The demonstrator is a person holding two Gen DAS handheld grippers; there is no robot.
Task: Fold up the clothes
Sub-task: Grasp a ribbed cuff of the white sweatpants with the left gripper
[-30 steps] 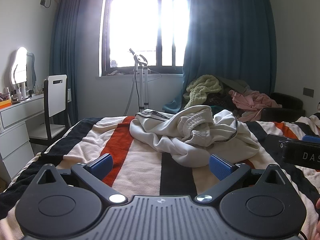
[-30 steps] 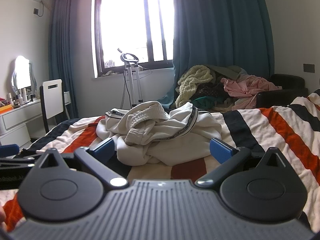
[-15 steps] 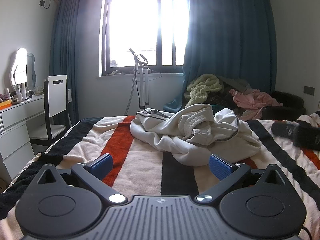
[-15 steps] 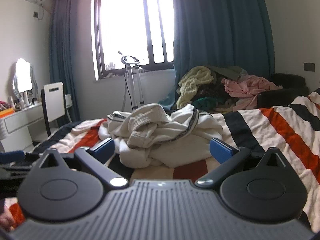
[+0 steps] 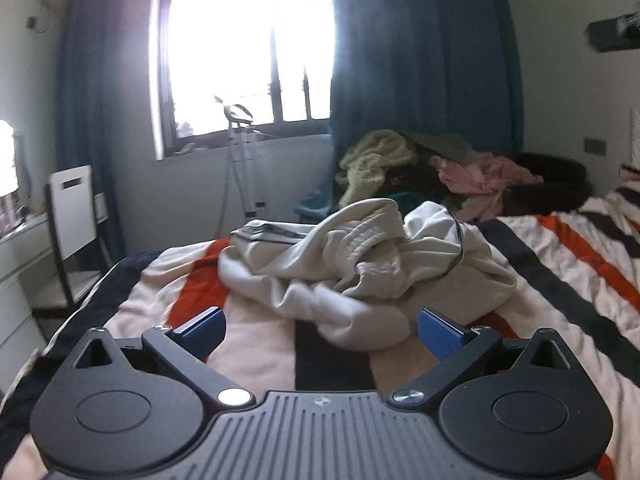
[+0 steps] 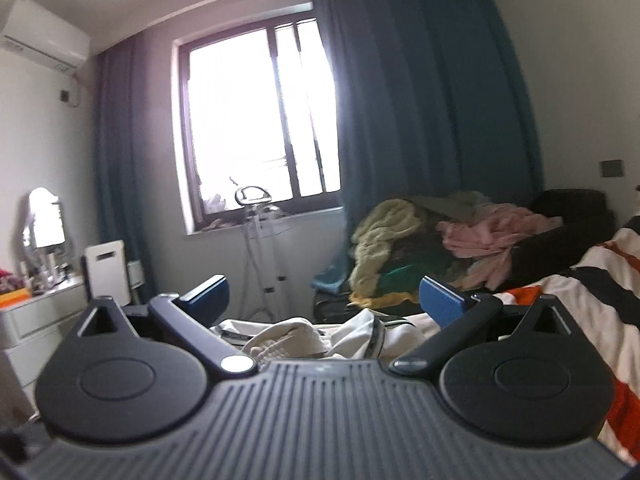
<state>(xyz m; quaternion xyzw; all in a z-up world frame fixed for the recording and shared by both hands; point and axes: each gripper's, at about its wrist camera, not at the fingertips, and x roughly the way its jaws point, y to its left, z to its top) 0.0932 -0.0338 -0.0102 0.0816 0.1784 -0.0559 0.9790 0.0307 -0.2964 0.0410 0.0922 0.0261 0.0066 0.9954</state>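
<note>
A crumpled cream garment with dark trim (image 5: pixel 360 268) lies in a heap on the striped bed (image 5: pixel 560 280). My left gripper (image 5: pixel 320 330) is open and empty, low over the bed, with the heap's near edge just beyond and between its blue pads (image 5: pixel 440 334). My right gripper (image 6: pixel 324 300) is open and empty, raised high and tilted up toward the window; the garment (image 6: pixel 304 336) shows only low in its view, mostly hidden behind the gripper body. The right gripper's body shows at the top right of the left wrist view (image 5: pixel 612 34).
A pile of other clothes, yellow-green and pink (image 5: pixel 440 168), sits on a dark sofa (image 6: pixel 560 236) past the bed. A garment steamer stand (image 5: pixel 240 160) is under the window. A white chair (image 5: pixel 74 204) and dresser with mirror (image 6: pixel 44 308) stand at the left.
My right gripper has risen well above the bed and tilted upward. My left gripper has moved forward and closer to the cream garment. Both stay open.
</note>
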